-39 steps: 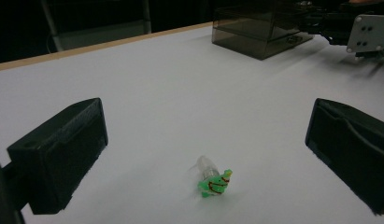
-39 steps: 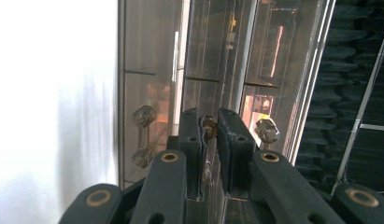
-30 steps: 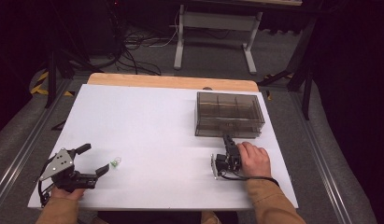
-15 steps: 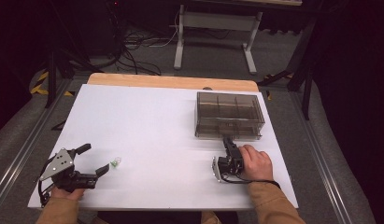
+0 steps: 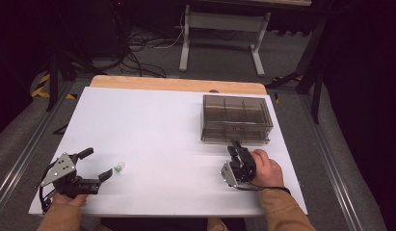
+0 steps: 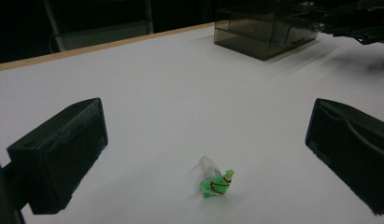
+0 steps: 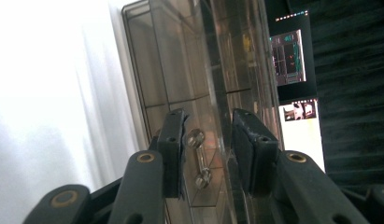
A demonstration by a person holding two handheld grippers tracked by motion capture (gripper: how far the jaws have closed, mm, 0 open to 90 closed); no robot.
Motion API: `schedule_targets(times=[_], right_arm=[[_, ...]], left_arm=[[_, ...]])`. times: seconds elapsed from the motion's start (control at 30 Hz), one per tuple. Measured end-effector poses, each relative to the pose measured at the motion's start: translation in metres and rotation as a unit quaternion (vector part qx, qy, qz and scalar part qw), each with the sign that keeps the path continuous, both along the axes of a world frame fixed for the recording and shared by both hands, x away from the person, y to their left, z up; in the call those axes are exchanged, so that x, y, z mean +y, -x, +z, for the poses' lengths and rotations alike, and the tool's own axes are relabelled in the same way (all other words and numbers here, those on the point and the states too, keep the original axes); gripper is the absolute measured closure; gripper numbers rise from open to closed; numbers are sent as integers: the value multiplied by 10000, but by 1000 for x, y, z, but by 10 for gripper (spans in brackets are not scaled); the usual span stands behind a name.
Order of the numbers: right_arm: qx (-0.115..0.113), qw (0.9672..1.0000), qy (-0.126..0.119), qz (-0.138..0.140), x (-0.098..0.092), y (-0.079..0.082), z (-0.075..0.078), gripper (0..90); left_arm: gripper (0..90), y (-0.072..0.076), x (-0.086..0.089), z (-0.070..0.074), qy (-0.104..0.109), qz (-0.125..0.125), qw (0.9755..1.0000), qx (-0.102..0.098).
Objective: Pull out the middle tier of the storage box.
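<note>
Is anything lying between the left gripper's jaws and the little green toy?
Nothing visible. The left gripper is open, with bare white table between its jaws and the green toy, which lies just ahead of them.

In the high view the small green toy (image 5: 119, 167) is too tiny to make out, and the drawer handle (image 7: 199, 158) is hidden.

You've got no readable text, label, brand or number anywhere; the lit monitor (image 7: 288, 57) in the right gripper view shows coloured marks too small to read, and the smoky drawer box (image 5: 236, 119) carries no lettering.
</note>
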State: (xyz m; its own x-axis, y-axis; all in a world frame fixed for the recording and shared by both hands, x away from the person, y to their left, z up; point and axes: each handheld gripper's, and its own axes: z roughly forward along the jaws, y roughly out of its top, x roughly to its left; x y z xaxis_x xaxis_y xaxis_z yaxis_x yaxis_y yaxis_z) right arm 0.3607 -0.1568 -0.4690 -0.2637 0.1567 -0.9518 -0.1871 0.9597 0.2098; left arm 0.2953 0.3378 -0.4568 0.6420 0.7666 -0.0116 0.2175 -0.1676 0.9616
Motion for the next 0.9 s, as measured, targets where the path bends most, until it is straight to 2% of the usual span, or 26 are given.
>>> schedule_targets(times=[0.23,0.33,0.43,0.57,0.6,0.63,0.7,0.73,0.77,0.83,0.87,0.9], right_arm=[[10,9998,-162,62,0,3,3,630],[242,9991,-328,99,0,4,10,625],[408,9972,-606,135,0,6,14,607],[763,9925,-938,193,-4,6,19,553],[830,9909,-1040,217,-5,7,20,540],[830,9909,-1040,217,-5,7,20,540],[1020,9854,-1337,260,-7,8,24,500],[1020,9854,-1337,260,-7,8,24,500],[1152,9795,-1618,335,-9,9,28,468],[1275,9737,-1843,398,-11,9,31,446],[1356,9695,-1992,438,-13,10,33,434],[1459,9640,-2171,488,-14,10,35,420]], left_arm=[[2,0,0,0,4,-7,10000,-2],[2,0,0,0,5,-7,10000,-2],[2,0,0,0,7,-6,10000,-3],[2,0,0,0,-6,-8,10000,-13],[2,0,0,0,-6,-8,10000,-13],[2,0,0,0,-4,-9,10000,-13],[2,0,0,0,-6,-8,10000,-11],[2,0,0,0,-6,-8,10000,-11],[2,0,0,0,-3,-9,10000,-13],[2,0,1,0,-19,-13,10000,-15],[2,0,0,0,-22,-13,10000,-15],[2,0,0,0,-8,-8,10000,-15]])
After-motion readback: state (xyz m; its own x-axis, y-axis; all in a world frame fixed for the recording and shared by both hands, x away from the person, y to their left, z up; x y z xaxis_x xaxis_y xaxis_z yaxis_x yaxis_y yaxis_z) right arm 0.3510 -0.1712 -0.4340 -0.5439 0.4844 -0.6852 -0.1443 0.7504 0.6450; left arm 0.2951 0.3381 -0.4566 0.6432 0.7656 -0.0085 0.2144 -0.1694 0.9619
